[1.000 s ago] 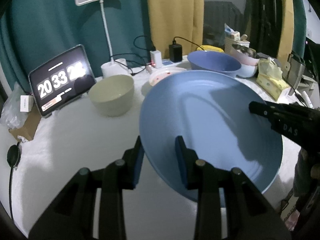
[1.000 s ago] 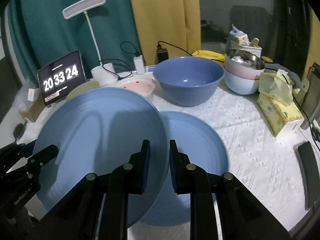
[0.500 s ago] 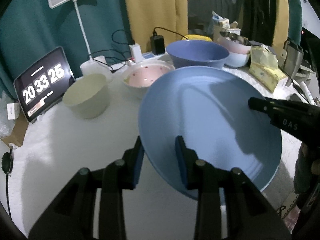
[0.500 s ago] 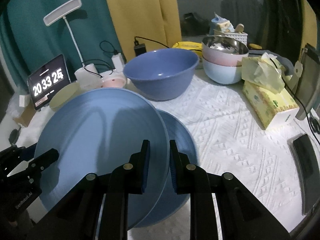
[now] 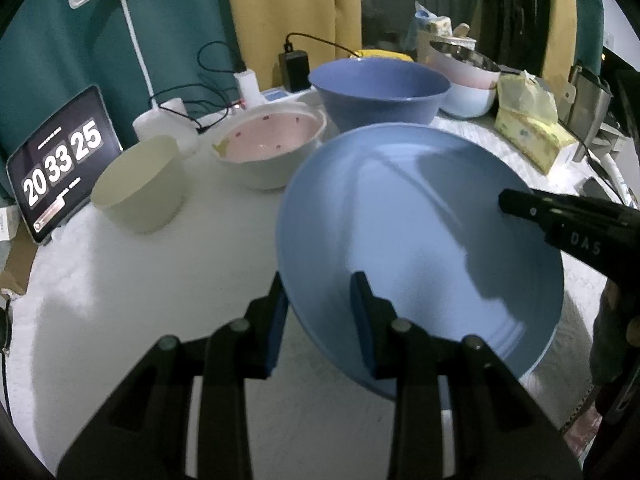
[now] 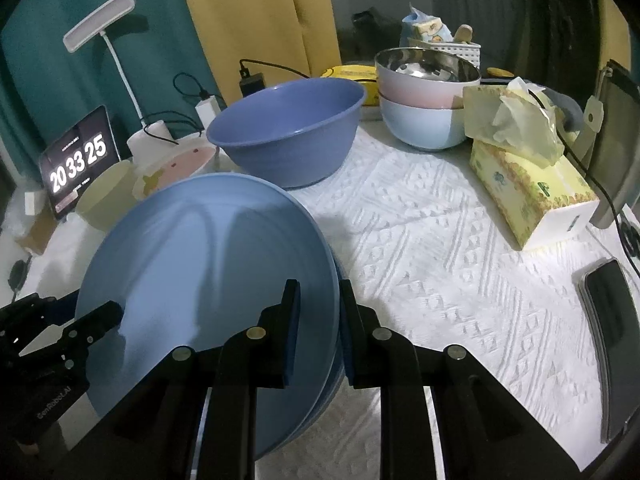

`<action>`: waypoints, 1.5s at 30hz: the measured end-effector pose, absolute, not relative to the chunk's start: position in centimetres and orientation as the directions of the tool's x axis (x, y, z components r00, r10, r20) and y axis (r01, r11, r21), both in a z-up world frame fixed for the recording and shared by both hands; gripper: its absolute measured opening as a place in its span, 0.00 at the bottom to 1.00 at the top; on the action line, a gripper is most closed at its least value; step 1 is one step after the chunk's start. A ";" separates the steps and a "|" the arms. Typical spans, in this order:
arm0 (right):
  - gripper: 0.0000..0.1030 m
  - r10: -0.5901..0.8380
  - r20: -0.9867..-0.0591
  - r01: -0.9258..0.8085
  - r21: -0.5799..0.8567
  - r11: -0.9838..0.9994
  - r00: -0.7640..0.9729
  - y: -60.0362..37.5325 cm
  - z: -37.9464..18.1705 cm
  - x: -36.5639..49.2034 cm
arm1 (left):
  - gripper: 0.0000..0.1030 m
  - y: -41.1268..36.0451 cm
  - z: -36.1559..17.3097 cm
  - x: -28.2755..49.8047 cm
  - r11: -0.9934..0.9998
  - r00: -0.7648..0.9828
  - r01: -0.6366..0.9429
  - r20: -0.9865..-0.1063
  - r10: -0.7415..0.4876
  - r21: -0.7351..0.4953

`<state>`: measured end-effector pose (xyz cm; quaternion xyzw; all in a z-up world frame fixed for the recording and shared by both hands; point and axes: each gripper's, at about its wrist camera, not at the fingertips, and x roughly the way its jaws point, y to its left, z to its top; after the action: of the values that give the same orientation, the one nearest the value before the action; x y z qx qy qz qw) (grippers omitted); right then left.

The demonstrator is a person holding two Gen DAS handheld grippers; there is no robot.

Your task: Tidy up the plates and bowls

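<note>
Above the woven white cloth (image 6: 440,240), a round (smooth, glossy) blue plate (image 5: 400,216).

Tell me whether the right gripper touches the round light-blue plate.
Touching: in the right wrist view, the right gripper has its fingers either side of the round light-blue plate rim, clamping it.

I see a light blue plate (image 5: 420,232) and black grippers, left (image 5: 320,312) and right (image 6: 318,320), with dark blue pads. The big bowl (image 6: 286,136) is a deeper blue. Another bowl (image 5: 272,148) is white outside, pink inside with small red spots. The small bowl (image 5: 138,184) is pale cream-green. The desk (image 6: 440,248) wears a white cloth with a raised diamond weave. The tissue box (image 6: 528,196) is yellow with green marks. The curtains are teal (image 5: 48,48) and mustard (image 6: 256,12).
</note>
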<state>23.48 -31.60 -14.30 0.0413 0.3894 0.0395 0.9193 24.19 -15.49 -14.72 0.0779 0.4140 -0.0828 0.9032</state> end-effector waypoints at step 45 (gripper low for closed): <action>0.46 0.085 -0.740 0.024 0.135 0.991 0.668 -32.7 -16.0 24.8 | 0.46 -12.4 -16.1 26.2 0.991 0.626 0.120 -0.771 -0.115 -0.051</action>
<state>24.78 -32.67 -16.04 0.0669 0.4073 0.0165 0.9107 26.24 -12.35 -16.15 0.0027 0.4272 -0.0653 0.9018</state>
